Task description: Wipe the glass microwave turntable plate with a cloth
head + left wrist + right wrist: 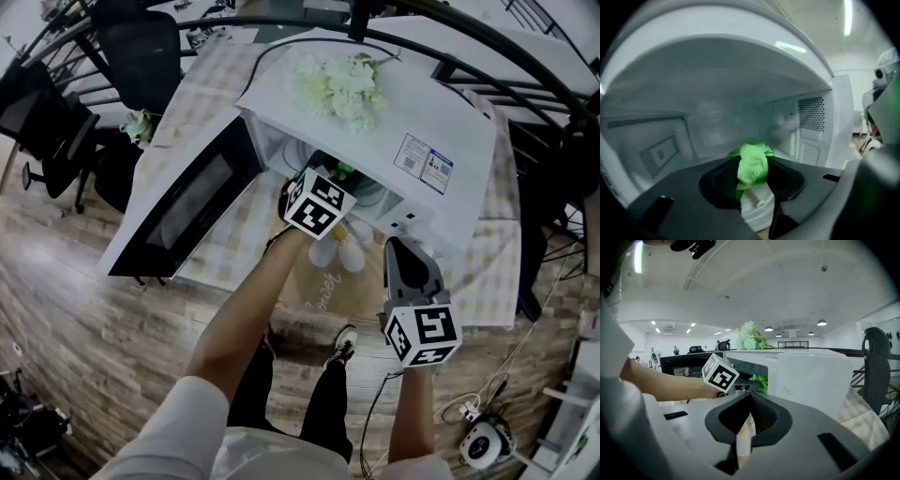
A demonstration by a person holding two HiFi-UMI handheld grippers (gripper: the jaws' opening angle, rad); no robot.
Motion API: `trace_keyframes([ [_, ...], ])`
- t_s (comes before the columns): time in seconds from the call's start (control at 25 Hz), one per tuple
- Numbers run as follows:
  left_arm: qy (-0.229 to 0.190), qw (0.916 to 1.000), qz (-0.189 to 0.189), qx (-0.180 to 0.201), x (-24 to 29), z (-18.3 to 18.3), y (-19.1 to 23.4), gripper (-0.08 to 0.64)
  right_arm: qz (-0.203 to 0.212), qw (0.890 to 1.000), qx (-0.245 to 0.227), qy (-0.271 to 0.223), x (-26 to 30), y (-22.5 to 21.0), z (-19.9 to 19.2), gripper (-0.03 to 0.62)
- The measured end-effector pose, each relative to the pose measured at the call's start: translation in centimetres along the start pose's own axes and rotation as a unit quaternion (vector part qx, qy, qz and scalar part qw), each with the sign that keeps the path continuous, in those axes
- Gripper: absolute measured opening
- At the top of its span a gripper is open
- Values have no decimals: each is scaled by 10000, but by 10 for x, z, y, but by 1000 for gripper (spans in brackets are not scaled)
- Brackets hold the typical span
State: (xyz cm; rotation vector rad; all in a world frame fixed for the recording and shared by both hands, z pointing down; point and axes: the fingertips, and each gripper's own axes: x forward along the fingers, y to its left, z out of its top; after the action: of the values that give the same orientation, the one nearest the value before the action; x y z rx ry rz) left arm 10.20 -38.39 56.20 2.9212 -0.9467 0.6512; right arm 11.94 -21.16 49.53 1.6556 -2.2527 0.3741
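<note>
Bunched green cloth (752,166) in the left gripper (753,178), inside the white microwave (717,93) cavity.

Microwave door (178,214) swung wide left; left tongs (753,180) and cloth (752,161) crowd the open cavity (712,126).

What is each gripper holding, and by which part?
Left gripper pinches the green cloth by a bunched-up end inside the microwave; right gripper is shut on nothing.

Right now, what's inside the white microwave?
The left gripper, shut on a fluffy green cloth, and bare white walls. The gripper's body covers the floor, so any glass plate cannot be seen.
</note>
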Motion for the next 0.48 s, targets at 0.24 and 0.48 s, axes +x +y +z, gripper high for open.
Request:
trace_keyframes([
  [0.24,662,9824,1682,-465,-25,-45,105,155,-24,9999,67,-82,-5,6,1,12],
  [0.48,959,9839,1438,-461,-14,-67,96,158,-27,9999,113,-74,-11,16,-5,12],
])
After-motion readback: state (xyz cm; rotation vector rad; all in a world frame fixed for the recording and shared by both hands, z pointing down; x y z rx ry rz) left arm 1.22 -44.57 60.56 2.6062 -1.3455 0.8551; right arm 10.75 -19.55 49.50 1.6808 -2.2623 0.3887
